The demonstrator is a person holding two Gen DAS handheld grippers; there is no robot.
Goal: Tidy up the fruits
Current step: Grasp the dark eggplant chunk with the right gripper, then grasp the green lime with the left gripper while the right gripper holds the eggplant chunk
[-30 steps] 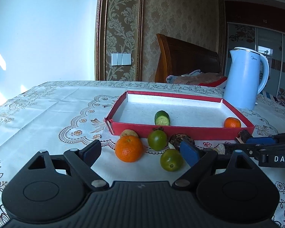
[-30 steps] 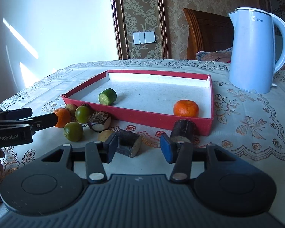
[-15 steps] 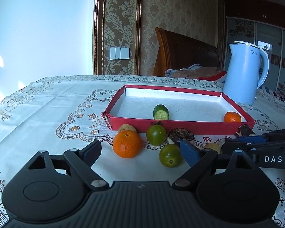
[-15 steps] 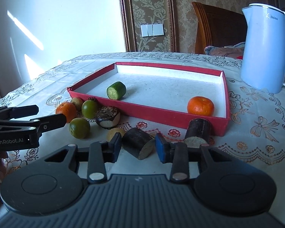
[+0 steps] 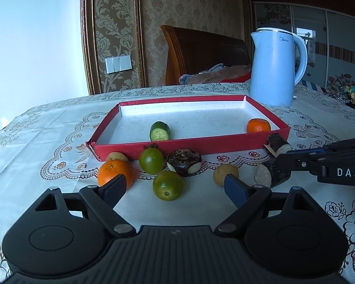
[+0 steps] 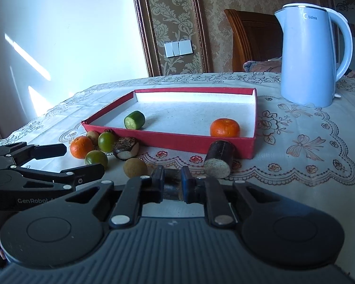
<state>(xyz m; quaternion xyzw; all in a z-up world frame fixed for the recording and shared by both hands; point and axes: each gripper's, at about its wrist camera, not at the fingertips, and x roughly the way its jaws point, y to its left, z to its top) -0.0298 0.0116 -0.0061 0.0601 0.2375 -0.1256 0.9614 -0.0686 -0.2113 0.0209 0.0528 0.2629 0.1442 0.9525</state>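
Step in hand: pick-up. Right tongs [image 6: 172, 185] are clamped on a dark cane piece [image 5: 272, 174] that lies on the worktop [image 6: 307, 156], just in front of the red tray [image 6: 196, 145]; in the left view its pale cut end faces the camera, w/ the pads pinching the dark body. Left tongs [image 5: 175, 187] stand wide apart, nothing betw. them, aimed at a green fruit [image 5: 168, 185] just ahead. Already in the tray: a cucumber stub [image 6: 134, 120] and a small orange [image 6: 224, 127]. Outside, near the front wall: another orange [image 5: 114, 174], a 2nd green fruit [image 5: 152, 160], a dark half-peeled fruit [image 5: 184, 161], two tan ones [image 5: 225, 174] [image 5: 117, 156] and a 2nd cane piece [image 6: 219, 159] touching the tray's corner. Next, prob.: lift the clamped piece clear of the front wall, carry it over the tray, set it on a bare spot away from the orange, then let go. Grip looks narrow on a round thing, so it may roll or twist; keep the lift level. Left can then close on the green fruit.
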